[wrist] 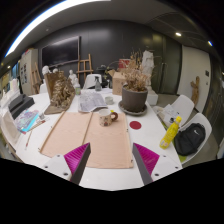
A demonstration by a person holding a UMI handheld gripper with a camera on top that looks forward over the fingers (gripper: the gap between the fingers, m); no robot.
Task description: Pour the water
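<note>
Our gripper [110,160] is open, magenta pads [75,157] apart, nothing between. Just ahead: two tan rectangular mats [88,135] on a white table [160,135]. Beyond: small cup [108,119], dark round planter [134,99]. Yellow bottle [171,132] off right. We see no readable labels.

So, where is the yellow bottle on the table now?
In the gripper view, the yellow bottle lies on the white table, right of the open gripper, beyond the right finger, between a red lid and a black chair.
</note>
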